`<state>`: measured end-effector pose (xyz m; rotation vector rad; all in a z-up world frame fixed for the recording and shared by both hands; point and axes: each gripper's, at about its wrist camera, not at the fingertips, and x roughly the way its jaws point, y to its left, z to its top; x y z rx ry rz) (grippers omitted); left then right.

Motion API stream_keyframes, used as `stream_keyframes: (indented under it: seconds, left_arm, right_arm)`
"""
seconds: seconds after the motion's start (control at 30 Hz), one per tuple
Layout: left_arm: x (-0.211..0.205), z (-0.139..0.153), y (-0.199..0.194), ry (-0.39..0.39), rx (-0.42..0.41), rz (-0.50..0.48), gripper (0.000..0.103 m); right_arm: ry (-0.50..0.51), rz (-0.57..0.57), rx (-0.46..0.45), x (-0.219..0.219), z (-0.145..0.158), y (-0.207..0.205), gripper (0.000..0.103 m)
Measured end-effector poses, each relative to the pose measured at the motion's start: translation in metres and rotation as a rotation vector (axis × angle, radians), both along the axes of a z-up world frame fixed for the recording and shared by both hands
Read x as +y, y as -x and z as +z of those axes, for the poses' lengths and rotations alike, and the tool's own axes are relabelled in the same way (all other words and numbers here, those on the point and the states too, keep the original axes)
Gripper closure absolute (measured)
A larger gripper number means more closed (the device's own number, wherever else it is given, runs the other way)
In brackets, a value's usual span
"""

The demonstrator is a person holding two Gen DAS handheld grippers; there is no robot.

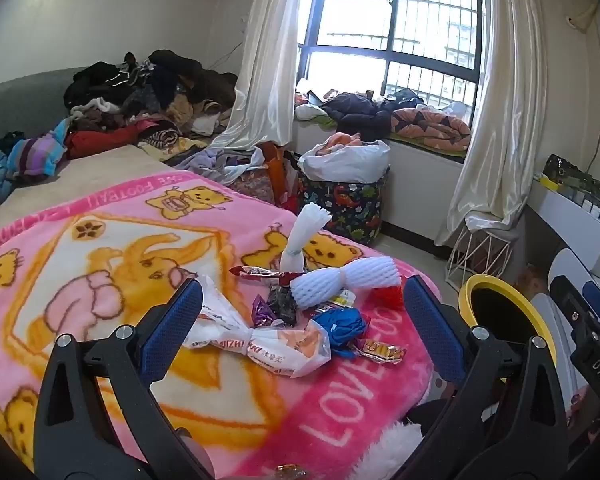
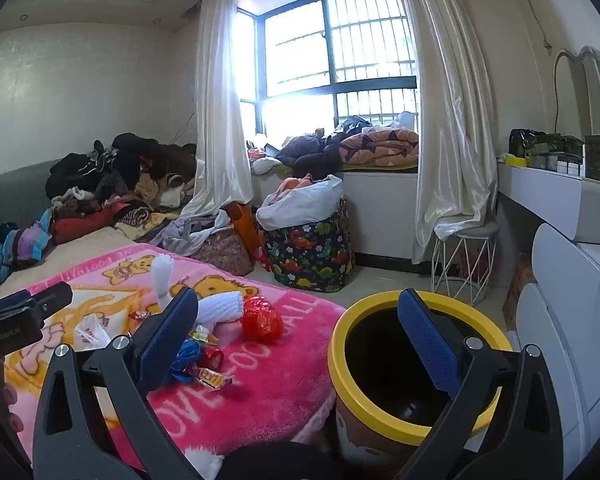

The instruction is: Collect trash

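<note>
Left gripper [image 1: 300,312]: wide open, empty, above trash [image 1: 300,320] heaped on pink blanket [image 1: 100,248]. Right gripper [image 2: 300,328]: wide open, empty, above yellow-rimmed bin [image 2: 340,364] beside bed.

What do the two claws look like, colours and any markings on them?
Both the left claw and right claw have black angular plastic arms with silver screws and blue textured finger pads. White lettering marks each claw's black body where the other camera sees it.
</note>
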<state>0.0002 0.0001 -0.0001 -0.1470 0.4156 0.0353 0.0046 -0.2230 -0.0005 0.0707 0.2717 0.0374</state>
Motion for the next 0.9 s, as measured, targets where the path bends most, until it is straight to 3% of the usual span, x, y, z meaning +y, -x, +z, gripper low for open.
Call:
stream_keyframes:
  seconds: [0.9]
  left_arm:
    - [-0.0031,0.0073,0.0038,-0.001,-0.017,-0.009,0.011]
  right_arm:
    - [0.014,0.003,-0.015,0.0032,0.0043,-0.0046,0.006]
